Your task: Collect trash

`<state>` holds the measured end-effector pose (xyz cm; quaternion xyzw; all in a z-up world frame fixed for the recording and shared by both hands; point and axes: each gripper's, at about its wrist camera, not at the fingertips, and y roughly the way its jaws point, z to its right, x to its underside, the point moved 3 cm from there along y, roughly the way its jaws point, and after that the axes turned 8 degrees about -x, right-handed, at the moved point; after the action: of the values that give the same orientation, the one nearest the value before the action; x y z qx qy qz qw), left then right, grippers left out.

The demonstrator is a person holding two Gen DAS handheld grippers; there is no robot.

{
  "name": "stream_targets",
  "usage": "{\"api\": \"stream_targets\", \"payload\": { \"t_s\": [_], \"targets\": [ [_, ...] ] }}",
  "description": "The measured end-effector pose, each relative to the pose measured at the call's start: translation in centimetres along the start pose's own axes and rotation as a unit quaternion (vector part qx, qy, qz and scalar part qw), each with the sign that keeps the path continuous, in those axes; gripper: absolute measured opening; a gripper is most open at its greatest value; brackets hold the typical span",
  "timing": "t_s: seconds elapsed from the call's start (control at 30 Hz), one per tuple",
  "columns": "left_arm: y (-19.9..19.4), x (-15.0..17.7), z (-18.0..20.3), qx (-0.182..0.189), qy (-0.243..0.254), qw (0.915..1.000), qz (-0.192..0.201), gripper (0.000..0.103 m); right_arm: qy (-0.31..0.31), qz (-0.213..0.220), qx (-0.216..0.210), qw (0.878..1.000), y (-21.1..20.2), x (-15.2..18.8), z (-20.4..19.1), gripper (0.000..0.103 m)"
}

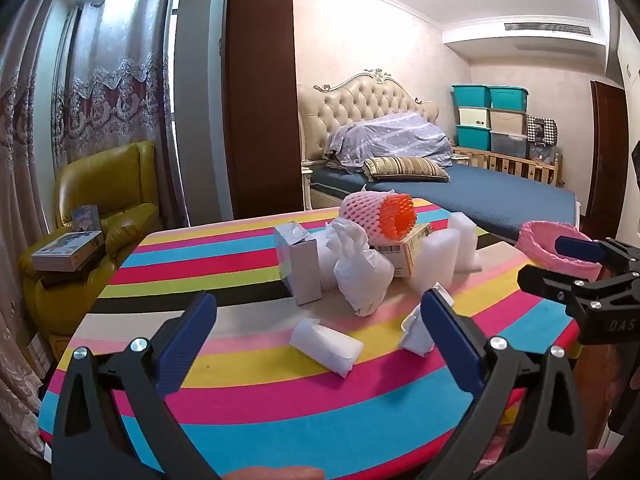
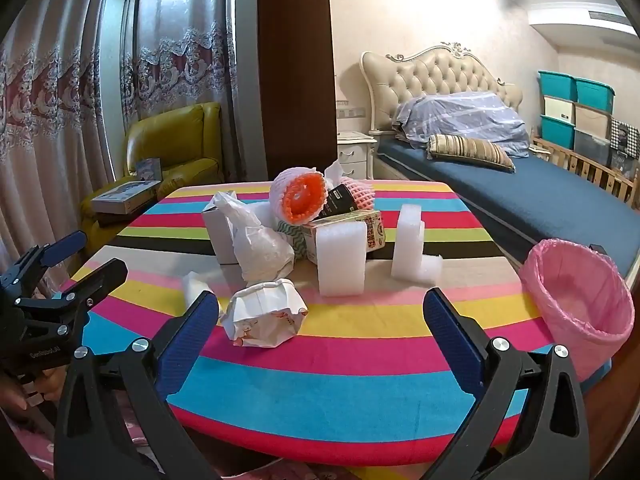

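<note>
A pile of trash lies on the striped table: a white box, a white plastic bag, a pink and orange foam net, a printed carton and foam blocks. Nearer lie a folded foam sheet and a crumpled paper cup. My left gripper hovers open short of the foam sheet. My right gripper is open, empty, just behind the cup.
A bin lined with a pink bag stands at the table's right edge. Behind the table are a yellow armchair holding boxes, a dark wardrobe, and a bed.
</note>
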<state>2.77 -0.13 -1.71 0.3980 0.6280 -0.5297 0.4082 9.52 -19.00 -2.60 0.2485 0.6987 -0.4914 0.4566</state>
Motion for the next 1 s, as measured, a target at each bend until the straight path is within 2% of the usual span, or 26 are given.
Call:
{"api": "stream_targets", "payload": {
  "t_s": [1.0],
  "targets": [
    [0.03, -0.11, -0.55, 0.001, -0.009, 0.9999, -0.007, 0.099, 0.005, -0.008, -0.003, 1.000, 0.25, 0.28, -0.36, 0.096]
  ]
}}
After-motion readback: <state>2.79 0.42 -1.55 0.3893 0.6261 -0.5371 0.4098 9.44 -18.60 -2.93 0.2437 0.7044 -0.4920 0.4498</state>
